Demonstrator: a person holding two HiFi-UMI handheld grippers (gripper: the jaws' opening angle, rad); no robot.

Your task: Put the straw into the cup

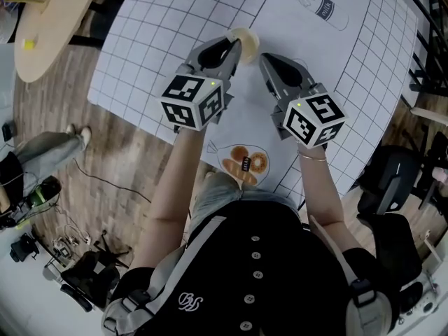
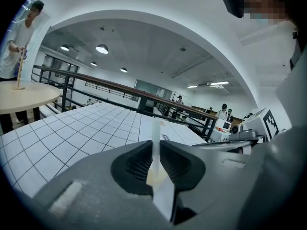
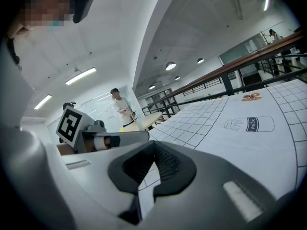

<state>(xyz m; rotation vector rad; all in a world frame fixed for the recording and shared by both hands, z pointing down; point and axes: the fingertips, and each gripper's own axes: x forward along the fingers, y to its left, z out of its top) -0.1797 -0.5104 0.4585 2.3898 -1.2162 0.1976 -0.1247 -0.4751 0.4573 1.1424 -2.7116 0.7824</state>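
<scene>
My left gripper (image 1: pixel 236 47) is shut on a thin white straw (image 2: pixel 156 138), which stands upright between the jaws and sticks up past their tips. A pale yellow cup (image 1: pixel 248 41) sits on the grid mat right at those tips, partly hidden by the jaw. In the left gripper view the cup (image 2: pixel 156 176) shows as a yellowish patch low in the gap, under the straw. I cannot tell whether the straw's lower end is inside it. My right gripper (image 1: pixel 264 59) hovers just to the right, jaws shut with nothing between them (image 3: pixel 154 143).
The white grid mat (image 1: pixel 175 26) covers the table and carries printed pictures of a milk carton (image 1: pixel 319 6) and a bread bag (image 1: pixel 245 163). A round wooden table (image 1: pixel 45 30) stands at the left, near another person's legs (image 1: pixel 49 145). A dark chair (image 1: pixel 392 180) is at the right.
</scene>
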